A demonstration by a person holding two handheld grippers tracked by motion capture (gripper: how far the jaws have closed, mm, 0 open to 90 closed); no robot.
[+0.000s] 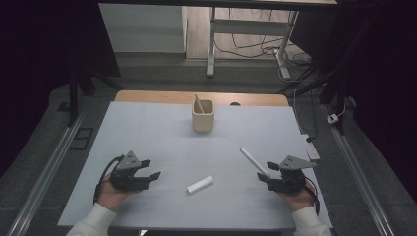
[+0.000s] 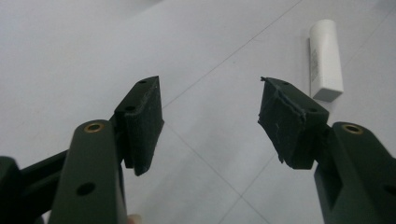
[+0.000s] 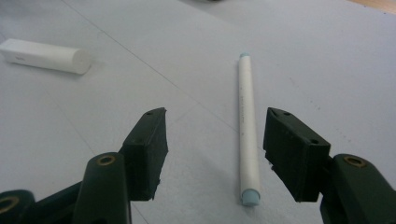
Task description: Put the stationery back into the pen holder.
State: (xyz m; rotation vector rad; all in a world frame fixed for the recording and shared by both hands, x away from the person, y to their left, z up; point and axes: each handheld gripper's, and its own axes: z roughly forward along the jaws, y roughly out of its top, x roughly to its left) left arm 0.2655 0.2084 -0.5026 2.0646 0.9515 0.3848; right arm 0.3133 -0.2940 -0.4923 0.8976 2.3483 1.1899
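Looks forward and down from above the near edge onto the whole table [image 1: 147, 128], beige cup [image 1: 202, 117] at its far middle. Rides low along the left gripper [image 2: 210, 116], close over the tabletop. Shares the white tube [image 2: 325, 60] [image 3: 44, 55] with the equally low right gripper view.

Gripper [image 2: 210, 116]: jaws apart, nothing between the pads (bare table below).
Tube [image 2: 325, 59]: white, lying flat, upper right, beyond the right-hand jaw.
Table [image 2: 93, 51]: pale, thinly lined.
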